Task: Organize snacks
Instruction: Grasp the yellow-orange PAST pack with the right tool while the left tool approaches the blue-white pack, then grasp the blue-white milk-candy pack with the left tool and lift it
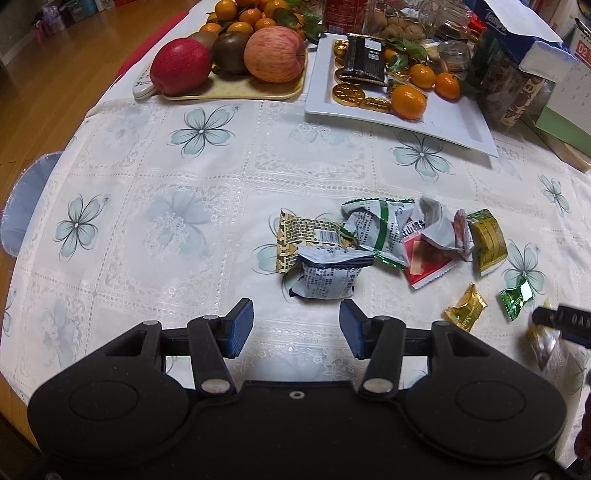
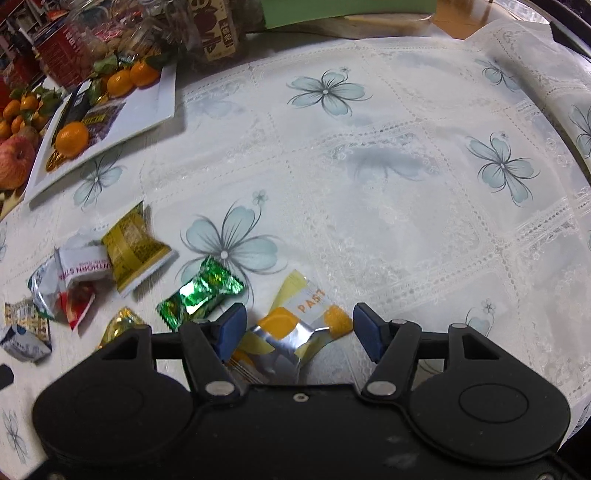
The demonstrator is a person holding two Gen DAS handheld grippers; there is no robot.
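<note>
Several snack packets lie in a loose pile on the flowered tablecloth. My left gripper point(image 1: 296, 328) is open, just short of a grey-blue packet point(image 1: 325, 275). Behind that lie a brown-yellow packet point(image 1: 306, 236), a green-white packet point(image 1: 376, 229), a red packet point(image 1: 424, 262) and an olive packet point(image 1: 487, 240). A gold candy point(image 1: 464, 308) and a green candy point(image 1: 517, 295) lie to the right. My right gripper point(image 2: 299, 332) is open, its jaws on either side of a yellow-silver packet point(image 2: 295, 328) on the cloth. The green candy point(image 2: 201, 295) lies just left of it.
A white plate point(image 1: 443, 125) at the back holds gold coins, mandarins and a dark packet. A yellow tray point(image 1: 236, 92) with apples and mandarins stands left of it, with a remote beside it. Jars, a tissue box point(image 1: 517, 33) and cartons crowd the far right. The table edge runs along the left.
</note>
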